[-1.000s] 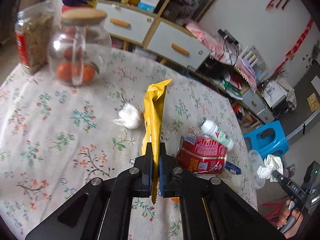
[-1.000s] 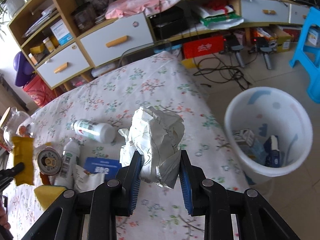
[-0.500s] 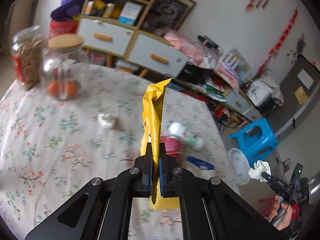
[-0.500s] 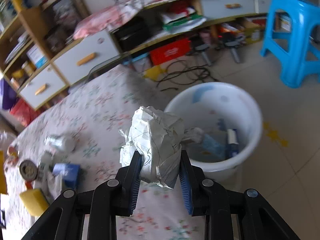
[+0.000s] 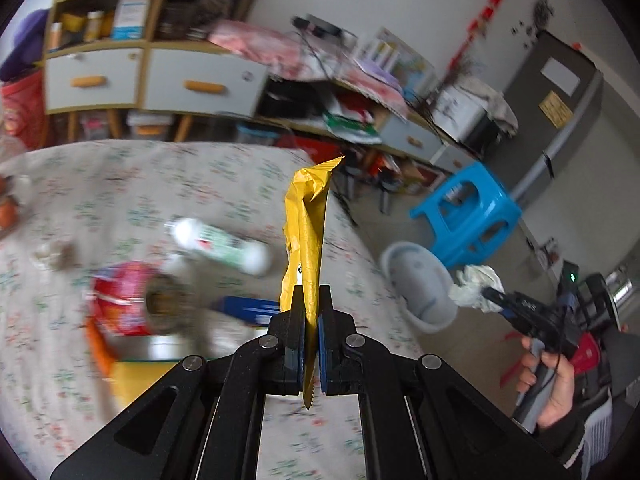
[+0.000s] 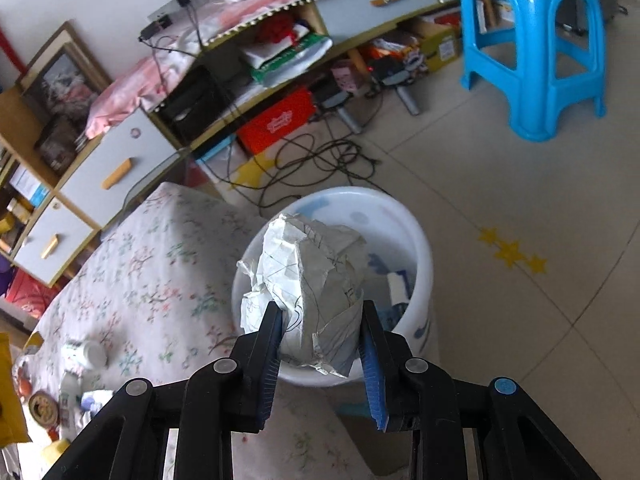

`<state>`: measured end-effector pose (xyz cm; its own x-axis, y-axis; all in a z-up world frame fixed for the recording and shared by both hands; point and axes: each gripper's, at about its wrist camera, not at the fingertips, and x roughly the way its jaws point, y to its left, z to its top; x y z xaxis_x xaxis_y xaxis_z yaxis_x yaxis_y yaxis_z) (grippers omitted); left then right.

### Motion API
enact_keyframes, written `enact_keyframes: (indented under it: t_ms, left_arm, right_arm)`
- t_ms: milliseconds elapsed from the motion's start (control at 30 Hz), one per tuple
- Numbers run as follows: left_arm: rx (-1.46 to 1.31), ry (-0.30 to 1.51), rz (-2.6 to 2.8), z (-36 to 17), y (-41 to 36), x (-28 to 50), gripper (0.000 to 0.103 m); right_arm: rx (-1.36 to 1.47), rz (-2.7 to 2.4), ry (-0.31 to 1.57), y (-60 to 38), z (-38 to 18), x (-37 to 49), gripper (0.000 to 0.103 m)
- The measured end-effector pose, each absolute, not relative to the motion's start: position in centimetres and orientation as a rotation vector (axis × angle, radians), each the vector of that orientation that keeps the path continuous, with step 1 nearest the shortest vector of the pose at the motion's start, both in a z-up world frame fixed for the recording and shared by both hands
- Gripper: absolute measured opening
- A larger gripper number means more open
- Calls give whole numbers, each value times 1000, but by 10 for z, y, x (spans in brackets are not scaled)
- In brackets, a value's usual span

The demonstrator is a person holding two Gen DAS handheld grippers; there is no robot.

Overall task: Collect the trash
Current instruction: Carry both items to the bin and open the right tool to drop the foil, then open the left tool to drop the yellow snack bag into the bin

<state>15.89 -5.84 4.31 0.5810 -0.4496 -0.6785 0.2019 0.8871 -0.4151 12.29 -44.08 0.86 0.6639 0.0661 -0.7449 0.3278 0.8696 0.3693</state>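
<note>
Right tongs (image 6: 320, 344) grip paper (image 6: 312, 276) over my bin (image 6: 424, 248); left tongs (image 5: 308, 320) pinch wrapper (image 5: 306, 224) (bin at two o'clock). Releasing off-centre could bounce paper off the rim.

Both wrist views — above table (image 5: 120, 184), sharing bin (image 6: 420, 248).

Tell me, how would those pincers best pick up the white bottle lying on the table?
Probably across the middle of its body. The white bottle lies on its side on the floral table, so coming down from above with a finger on each long side should suit its round, even barrel; the cap end looks narrower.
</note>
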Motion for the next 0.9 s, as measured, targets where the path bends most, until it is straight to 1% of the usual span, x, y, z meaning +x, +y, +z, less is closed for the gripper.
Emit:
enact_keyframes:
  t_ms: [33,67,100,133,333,433,500,733,900]
  left_arm:
    - [-304,881,-398,42,-66,161,4]
    - [-294,894,-413,40,-78,164,4]
    - [-287,902,-425,38,-87,167,4]
    - [-279,909,-436,37,-96,168,4]
    - [-243,955,-512,25,-152,186,4]
    - [-236,985,-550,15,-180,196,4]
    - [-227,1003,-577,8,-201,201,4]
    - [-188,1040,-639,-7,-261,215,4]
    - [-168,1033,-674,-7,-286,223,4]
  right_arm:
    - [520,-161,844,-443,7,126,39]
    - [541,-165,849,-447,3,130,53]
    - [558,-169,847,-450,2,132,63]
    - [573,-175,847,-452,0,133,64]
    - [605,-191,874,-463,-4,131,66]
    - [578,-220,880,-468,-1,124,68]
    - [558,-239,888,-470,0,119,72]
    - [558,-271,894,-487,1,104,72]
    - [585,-278,897,-496,-1,103,73]
